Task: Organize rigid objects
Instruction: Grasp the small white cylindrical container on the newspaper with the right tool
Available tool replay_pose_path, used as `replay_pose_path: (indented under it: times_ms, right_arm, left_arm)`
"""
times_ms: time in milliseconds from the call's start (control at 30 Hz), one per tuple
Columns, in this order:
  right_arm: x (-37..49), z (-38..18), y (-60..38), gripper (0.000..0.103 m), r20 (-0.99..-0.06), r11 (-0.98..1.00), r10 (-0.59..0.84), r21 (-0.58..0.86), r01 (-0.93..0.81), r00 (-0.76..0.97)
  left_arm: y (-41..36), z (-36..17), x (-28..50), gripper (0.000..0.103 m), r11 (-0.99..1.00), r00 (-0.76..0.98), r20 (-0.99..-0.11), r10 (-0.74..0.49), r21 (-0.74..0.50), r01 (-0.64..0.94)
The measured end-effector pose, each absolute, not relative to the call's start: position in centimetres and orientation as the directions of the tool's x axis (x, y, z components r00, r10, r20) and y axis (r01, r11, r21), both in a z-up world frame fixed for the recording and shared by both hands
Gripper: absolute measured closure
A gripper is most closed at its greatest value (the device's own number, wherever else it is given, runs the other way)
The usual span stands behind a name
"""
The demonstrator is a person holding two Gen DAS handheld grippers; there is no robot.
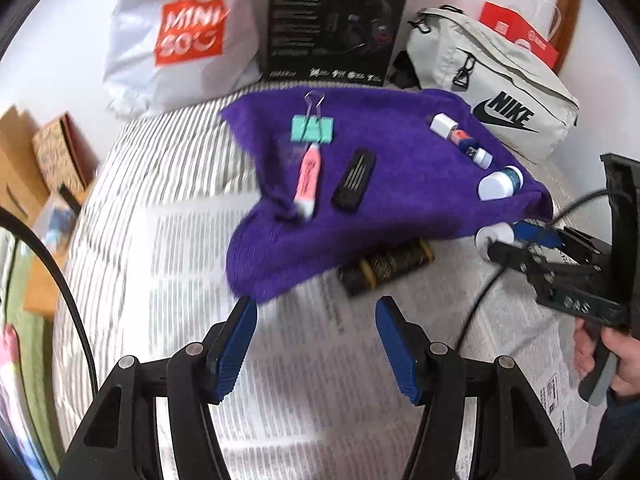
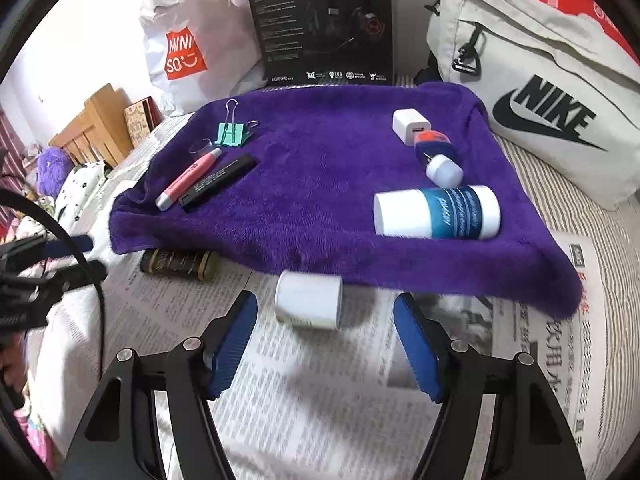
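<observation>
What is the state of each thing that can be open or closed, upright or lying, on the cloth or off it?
Left gripper: open, holds nothing.
Right gripper: open, holds nothing.
Mint-green metal binder clip: closed, on the purple fleece cloth.
Pink plastic pen: lying, its clear cap off.
White-and-blue plastic bottle: lying on the cloth.
Small white plastic jar: lying on the newspaper, off the cloth.
Dark cylindrical tin: lying, partly under the cloth.

A purple plush towel (image 2: pixel 320 184) is spread over newspaper (image 2: pixel 312 392). On its left part a green binder clip (image 2: pixel 234 133) is set behind a pink pen (image 2: pixel 188 179) and a black flat stick (image 2: pixel 218 180) lying side by side. At right, a white charger cube (image 2: pixel 410 125) touches a blue-and-white tube (image 2: pixel 438 158), with a white-and-blue cylindrical bottle (image 2: pixel 438 211) in front. Before the towel's front edge lie a dark patterned tin (image 2: pixel 180 265) and a white cylindrical jar (image 2: pixel 309 299).
</observation>
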State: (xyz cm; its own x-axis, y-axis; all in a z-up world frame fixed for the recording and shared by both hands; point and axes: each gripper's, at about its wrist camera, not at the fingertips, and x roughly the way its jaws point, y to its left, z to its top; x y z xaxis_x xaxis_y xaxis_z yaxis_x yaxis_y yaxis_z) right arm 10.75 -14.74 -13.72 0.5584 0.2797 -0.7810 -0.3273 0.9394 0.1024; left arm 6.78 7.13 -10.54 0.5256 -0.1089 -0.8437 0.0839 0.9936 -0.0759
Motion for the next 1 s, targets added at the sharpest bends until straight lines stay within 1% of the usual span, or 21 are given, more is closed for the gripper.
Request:
replay_pose_path:
  times_ms: [33, 67, 133, 267, 467, 633, 767, 867, 1000]
  right_arm:
    - [10.9, -13.9, -14.5, 0.043, -0.781, 0.939, 0.280, 0.102, -0.328, 0.559]
    - [11.1, -14.1, -14.3, 0.054, -0.779, 0.937, 0.286, 0.107, -0.332, 0.558]
    - [11.4, -14.5, -14.0, 0.068, -0.778, 0.931, 0.301, 0.115, -0.347, 0.551]
    - [10.8, -14.6, -13.9, 0.069, -0.773, 0.920, 0.296, 0.073, -0.385, 0.561]
    - [9.3, -13.8, -17.1, 0.069, -0.776, 0.932, 0.263, 0.051, -0.358, 0.574]
    - [7.8, -13.7, -20.3, 0.069, -0.777, 0.948, 0.210, 0.013, -0.318, 0.593]
    - [7.2, -14.8, -22.0, 0.069, -0.772, 0.954, 0.221, 0.045, -0.296, 0.596]
    - [6.8, -15.1, -22.1, 0.070, -0.748, 0.956, 0.222, 0.041, -0.289, 0.625]
    - [6.8, -15.1, -22.2, 0.069, -0.745, 0.956, 0.226, 0.046, -0.290, 0.628]
  left_arm:
    - [7.3, -10.8, 6.6, 0.043, 0.993, 0.521, -0.846, -0.114, -0.084, 0.080]
    - [7.3, -11.0, 6.5, 0.043, 0.993, 0.517, -0.848, -0.119, -0.090, 0.081]
    - [7.0, -11.3, 6.3, 0.043, 0.989, 0.520, -0.842, -0.145, -0.106, 0.104]
    - [6.2, -11.5, 6.5, 0.043, 0.978, 0.525, -0.831, -0.186, -0.105, 0.179]
    - [5.4, -11.8, 7.5, 0.043, 0.958, 0.516, -0.821, -0.246, -0.125, 0.257]
    - [4.4, -12.1, 8.2, 0.043, 0.945, 0.518, -0.818, -0.252, -0.092, 0.315]
    - [4.1, -12.6, 8.8, 0.043, 0.936, 0.499, -0.830, -0.248, -0.073, 0.344]
    - [3.7, -12.9, 9.0, 0.044, 0.928, 0.492, -0.835, -0.244, -0.054, 0.368]
    - [3.2, -12.9, 9.3, 0.044, 0.919, 0.490, -0.835, -0.250, -0.045, 0.392]
